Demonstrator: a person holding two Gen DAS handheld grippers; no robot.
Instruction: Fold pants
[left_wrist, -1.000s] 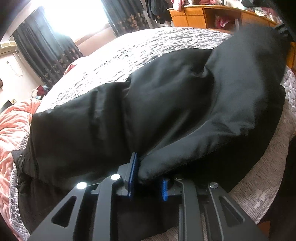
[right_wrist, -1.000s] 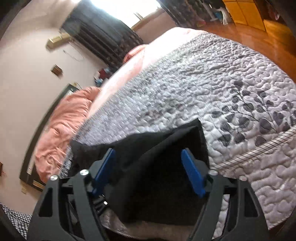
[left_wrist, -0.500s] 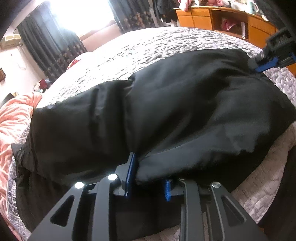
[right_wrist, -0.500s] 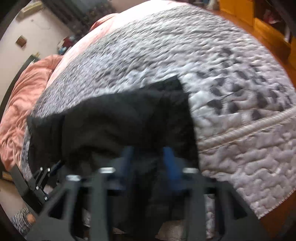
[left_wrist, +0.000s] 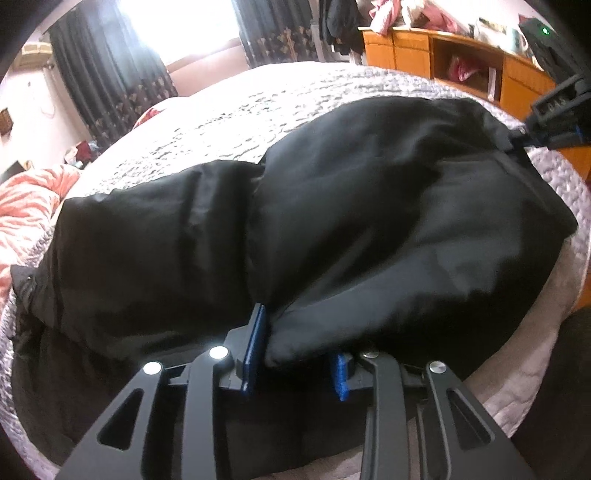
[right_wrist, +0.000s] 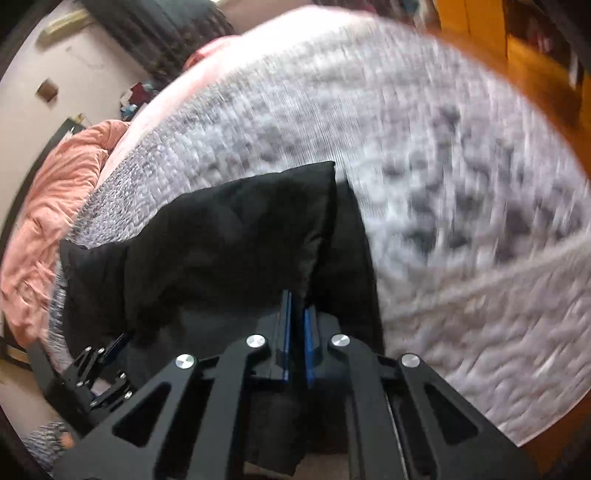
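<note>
pants (left_wrist: 332, 221) on bed (left_wrist: 240, 122) (blanket (left_wrist: 22, 210) left)

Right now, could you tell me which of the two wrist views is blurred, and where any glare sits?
Right wrist view: the grey quilt is smeared by motion blur, while the black pants stay fairly sharp. Left wrist view: mostly sharp, but the window at the top is blown out to white; both views bend at the edges.

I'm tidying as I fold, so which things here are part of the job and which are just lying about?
Part of the job: black pants, left gripper, right gripper, grey bedspread.

Lying about: pink blanket, wooden cabinet, dark curtains.
</note>
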